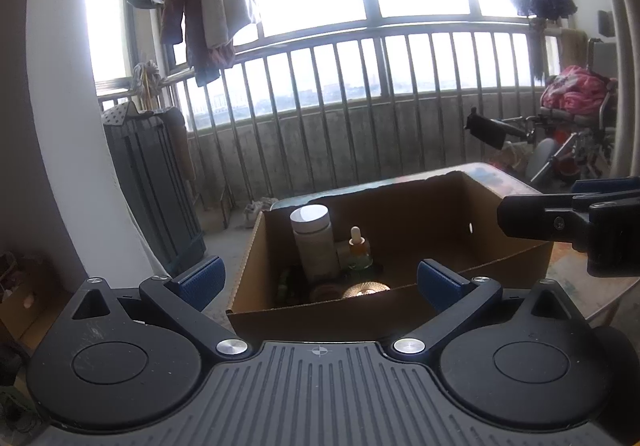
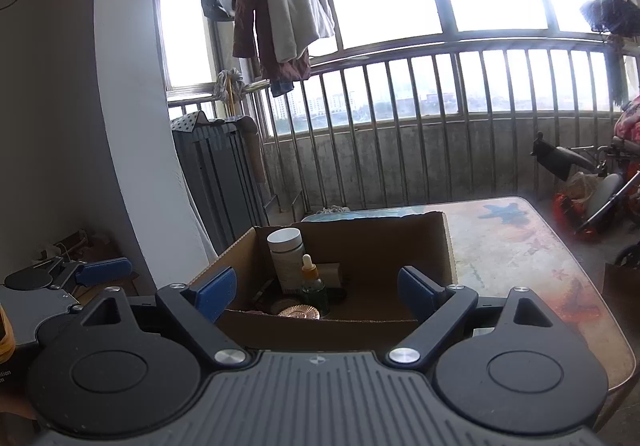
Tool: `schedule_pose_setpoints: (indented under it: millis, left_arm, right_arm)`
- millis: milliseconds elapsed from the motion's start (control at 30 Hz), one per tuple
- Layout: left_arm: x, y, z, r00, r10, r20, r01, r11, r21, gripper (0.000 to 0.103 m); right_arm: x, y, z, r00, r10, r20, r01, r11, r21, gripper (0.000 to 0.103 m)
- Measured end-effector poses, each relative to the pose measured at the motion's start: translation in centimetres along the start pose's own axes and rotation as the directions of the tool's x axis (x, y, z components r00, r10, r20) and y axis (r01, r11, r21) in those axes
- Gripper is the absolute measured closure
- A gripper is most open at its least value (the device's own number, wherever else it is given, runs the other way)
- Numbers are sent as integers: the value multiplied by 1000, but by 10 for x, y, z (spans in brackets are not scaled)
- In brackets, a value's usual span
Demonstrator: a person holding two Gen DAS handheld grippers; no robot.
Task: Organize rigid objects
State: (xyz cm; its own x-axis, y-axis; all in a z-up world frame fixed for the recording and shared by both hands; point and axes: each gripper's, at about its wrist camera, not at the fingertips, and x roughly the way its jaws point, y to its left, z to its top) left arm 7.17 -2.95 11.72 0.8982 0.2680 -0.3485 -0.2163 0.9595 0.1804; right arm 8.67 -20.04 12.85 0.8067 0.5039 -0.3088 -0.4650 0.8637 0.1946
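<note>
Jaws of both the left gripper [image 1: 318, 280] and right gripper [image 2: 316, 292] gape empty; reaching in could topple the dropper bottle [image 2: 314, 284], perhaps unsteady in the box [image 2: 400, 238].

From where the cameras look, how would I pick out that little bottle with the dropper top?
Find the open cardboard box on the patterned table by the balcony railing. In its left part stands a tall white-lidded jar. The dropper bottle stands upright just in front of it: much smaller, with a pale rubber bulb, an amber neck and a greenish body, unlike the flat ribbed copper disc beside its foot.
</note>
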Motion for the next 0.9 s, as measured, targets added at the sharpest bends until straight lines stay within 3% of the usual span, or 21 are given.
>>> schedule_pose_setpoints:
  millis: [900]
  left_arm:
    - [-1, -2, 0, 1000, -7, 1, 7, 1000, -13, 0]
  right_arm:
    - [-6, -4, 2, 1000, -15, 7, 15, 1000, 5, 12]
